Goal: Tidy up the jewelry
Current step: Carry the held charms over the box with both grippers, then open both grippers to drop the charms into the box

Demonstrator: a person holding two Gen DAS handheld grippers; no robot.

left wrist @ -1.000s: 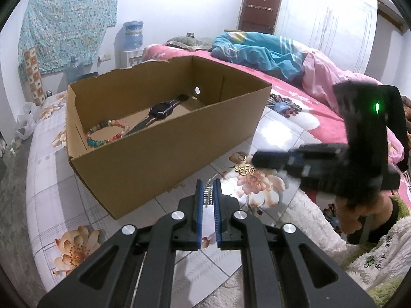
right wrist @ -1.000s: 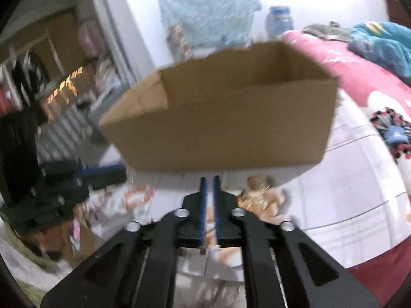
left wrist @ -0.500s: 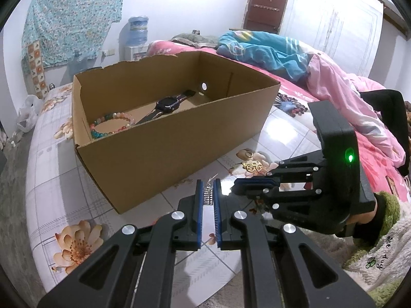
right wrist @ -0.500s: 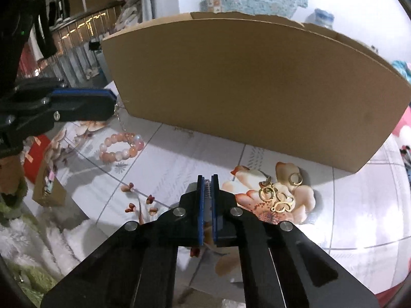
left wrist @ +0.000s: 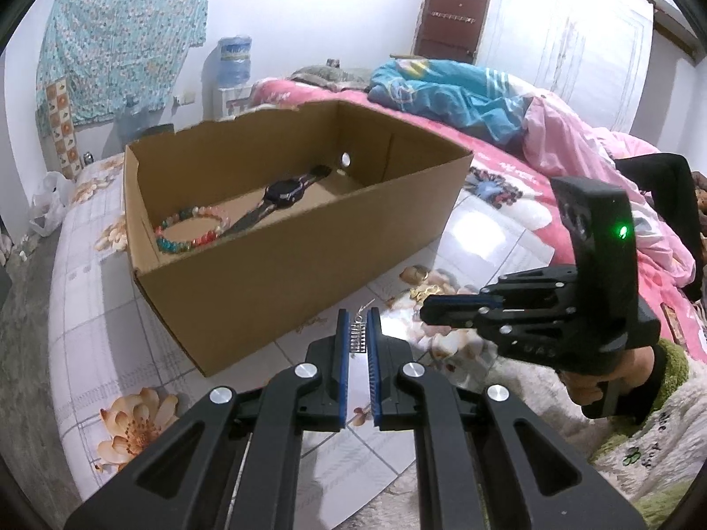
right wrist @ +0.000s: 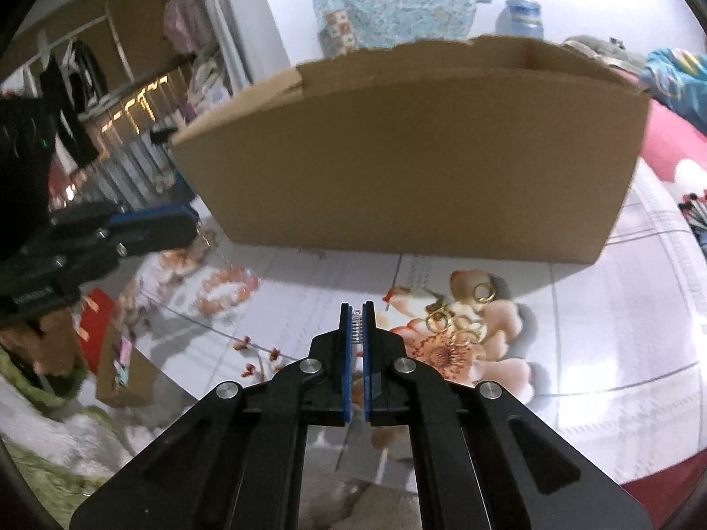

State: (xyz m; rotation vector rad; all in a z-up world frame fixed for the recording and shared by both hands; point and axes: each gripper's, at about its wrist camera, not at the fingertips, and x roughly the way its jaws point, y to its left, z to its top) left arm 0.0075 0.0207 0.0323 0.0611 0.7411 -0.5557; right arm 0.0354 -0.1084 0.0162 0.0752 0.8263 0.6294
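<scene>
With each hand-held gripper, left (left wrist: 358,344) and right (right wrist: 358,331), pinching a small silver earring, lift both clear over the cardboard box's (left wrist: 283,274) near wall at 12 o'clock before releasing.

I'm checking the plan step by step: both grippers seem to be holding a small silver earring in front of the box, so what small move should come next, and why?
Probably lift the left gripper over the cardboard box's near wall. It is shut on a silver earring, and the box already holds the beaded bracelet and watch. The right gripper, also clamping an earring, can follow.
</scene>
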